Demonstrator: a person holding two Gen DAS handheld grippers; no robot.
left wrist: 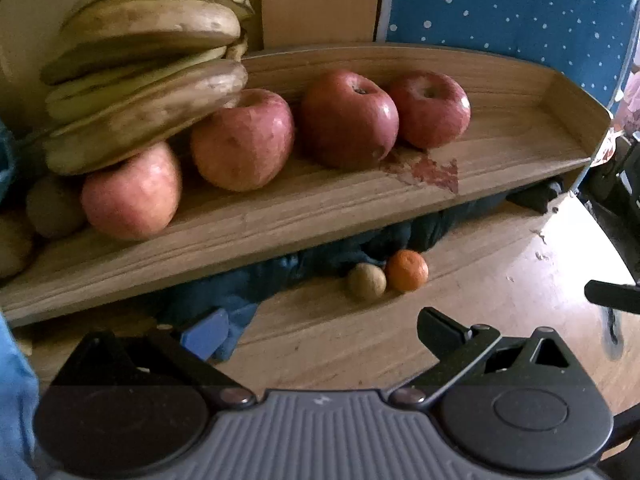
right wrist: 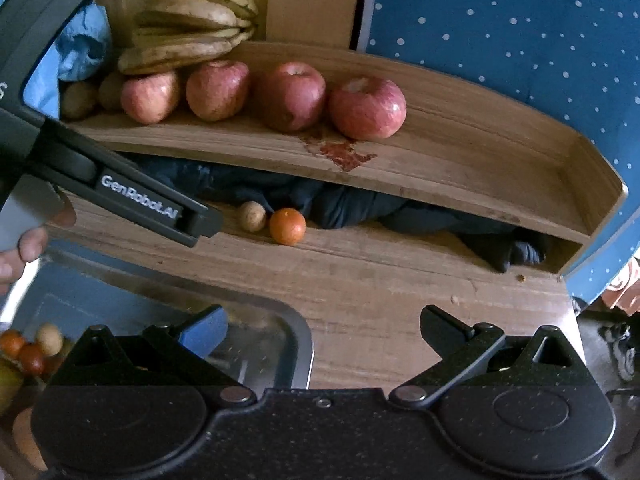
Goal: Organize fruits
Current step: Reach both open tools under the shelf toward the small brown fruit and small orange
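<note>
Wooden tray point(left wrist: 520, 168) holds four apples point(left wrist: 242, 140) with bananas point(left wrist: 148, 64) at ten o'clock; below, an orange point(left wrist: 407, 271) touches a walnut point(left wrist: 366, 281). Left gripper point(left wrist: 320, 330) and right gripper point(right wrist: 322, 330) both gape, empty.

Ahead of my fingers runs a wooden table point(right wrist: 380, 300). On it, straight beyond my tips, lie a small orange point(right wrist: 287, 226) and a brownish round fruit point(right wrist: 253, 216), touching each other. Behind them sits a heap of dark cloth point(right wrist: 352, 204), with a long wooden tray point(right wrist: 500, 168) above it. Below my right pair's left finger, a metal tray point(right wrist: 280, 332) rests on the table near its edge.
</note>
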